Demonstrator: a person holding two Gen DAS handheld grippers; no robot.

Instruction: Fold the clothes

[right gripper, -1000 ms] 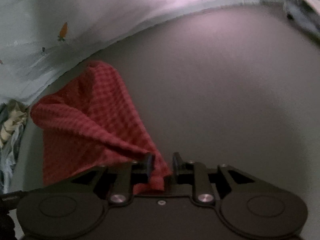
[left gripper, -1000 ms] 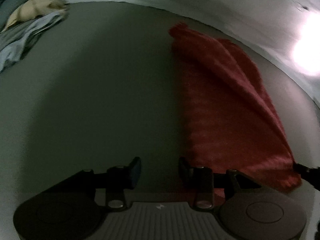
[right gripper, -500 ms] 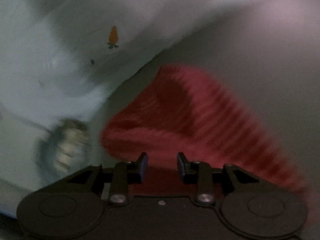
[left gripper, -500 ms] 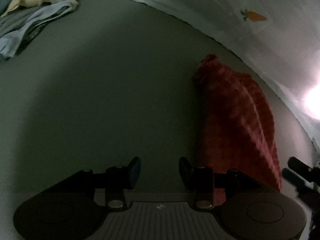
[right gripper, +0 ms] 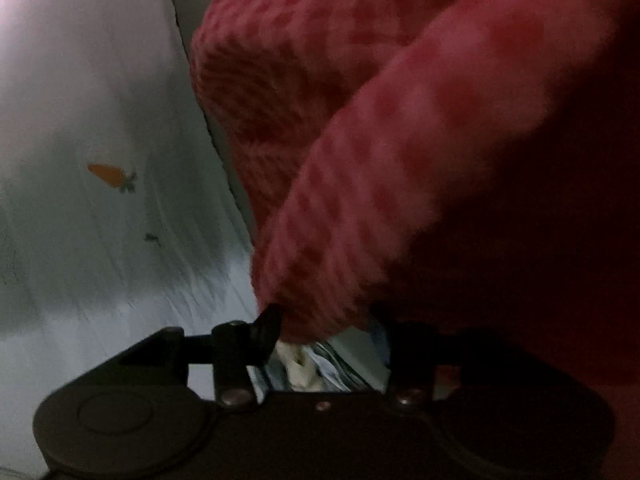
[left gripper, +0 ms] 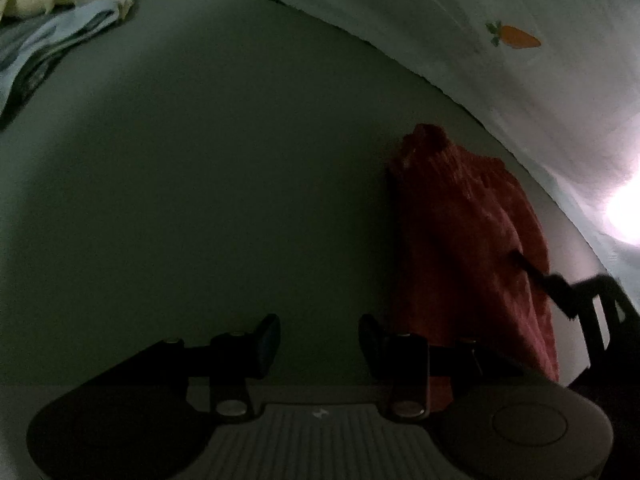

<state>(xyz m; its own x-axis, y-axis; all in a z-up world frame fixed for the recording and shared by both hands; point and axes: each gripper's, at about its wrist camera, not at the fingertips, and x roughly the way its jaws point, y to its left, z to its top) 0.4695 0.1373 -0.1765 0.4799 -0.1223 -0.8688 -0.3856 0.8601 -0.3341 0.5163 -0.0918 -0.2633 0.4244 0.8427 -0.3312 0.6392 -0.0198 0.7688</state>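
- Red cloth (right gripper: 400,140) bulges between the right gripper (right gripper: 324,320) fingers, which are opening; whether its pads touch the fabric is unclear.
- Left gripper (left gripper: 318,338) fingers stand spread, empty, above the grey worktop (left gripper: 200,200).
- Red cloth lies bunched just beside them, near the carrot-print sheet (left gripper: 516,36).
- Other clothes (left gripper: 52,28) sit well apart.

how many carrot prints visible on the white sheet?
1. The carrot print sits on the white sheet past the red cloth; the right wrist view shows what looks like the same one. More may lie out of frame.
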